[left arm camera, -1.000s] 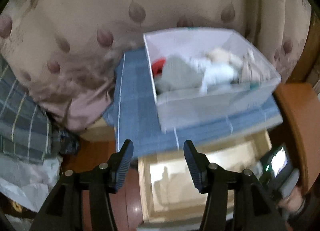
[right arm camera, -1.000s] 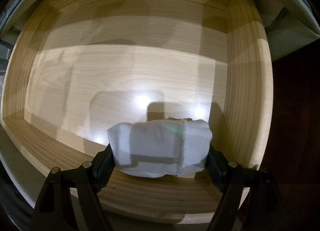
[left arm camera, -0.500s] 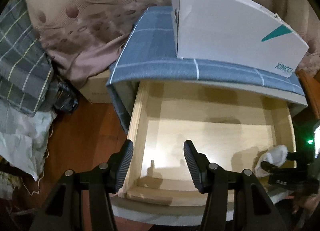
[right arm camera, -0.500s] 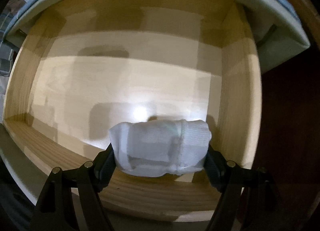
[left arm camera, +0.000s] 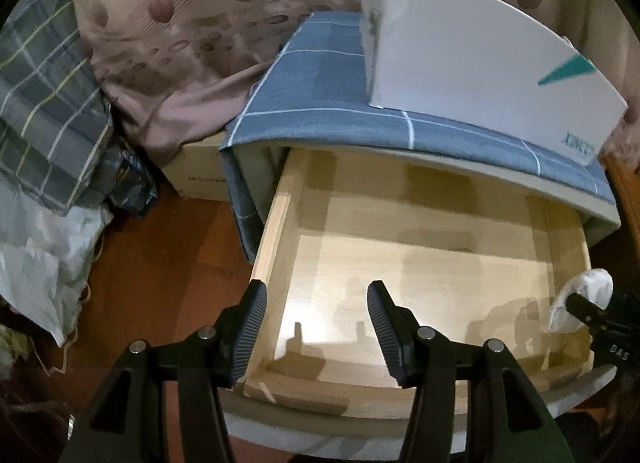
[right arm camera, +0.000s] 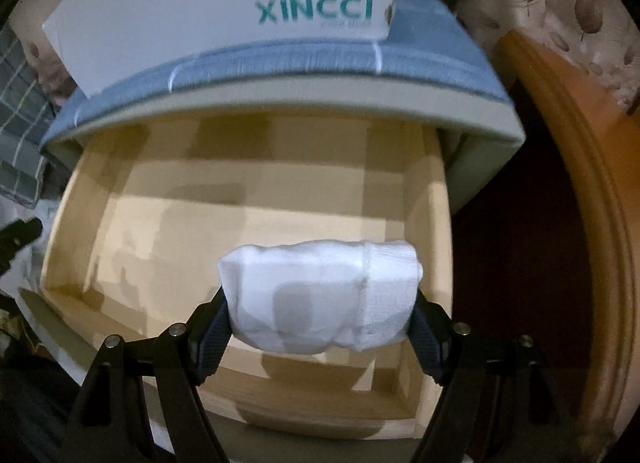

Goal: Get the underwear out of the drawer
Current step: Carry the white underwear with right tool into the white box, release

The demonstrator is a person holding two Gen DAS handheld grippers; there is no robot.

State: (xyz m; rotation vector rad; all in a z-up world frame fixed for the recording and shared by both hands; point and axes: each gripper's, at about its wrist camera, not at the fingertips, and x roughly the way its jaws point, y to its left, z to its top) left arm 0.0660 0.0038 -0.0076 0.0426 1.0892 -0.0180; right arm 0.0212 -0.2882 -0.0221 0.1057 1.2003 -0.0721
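A rolled white piece of underwear (right arm camera: 320,295) is clamped between the pads of my right gripper (right arm camera: 320,323), lifted clear above the floor of the open wooden drawer (right arm camera: 240,231). In the left wrist view the same white underwear (left arm camera: 584,297) shows at the drawer's right side with the right gripper's black finger across it. My left gripper (left arm camera: 316,327) stands open with nothing between its fingers, hovering over the front left corner of the pale wood drawer (left arm camera: 280,223). Apart from the lifted roll, only bare wood shows inside the drawer.
A white cardboard box (left arm camera: 472,75) with teal lettering sits on the blue checked cloth (left arm camera: 320,103) covering the cabinet top. A beige patterned curtain (left arm camera: 200,23) hangs behind. Plaid bedding (left arm camera: 44,103) and a small carton (left arm camera: 200,171) lie left on the red-brown floor. A wooden frame (right arm camera: 580,183) stands right.
The right gripper has risen with the white underwear, up off the drawer floor. The left gripper dropped from facing the box's open top to looking into the drawer, then held still.
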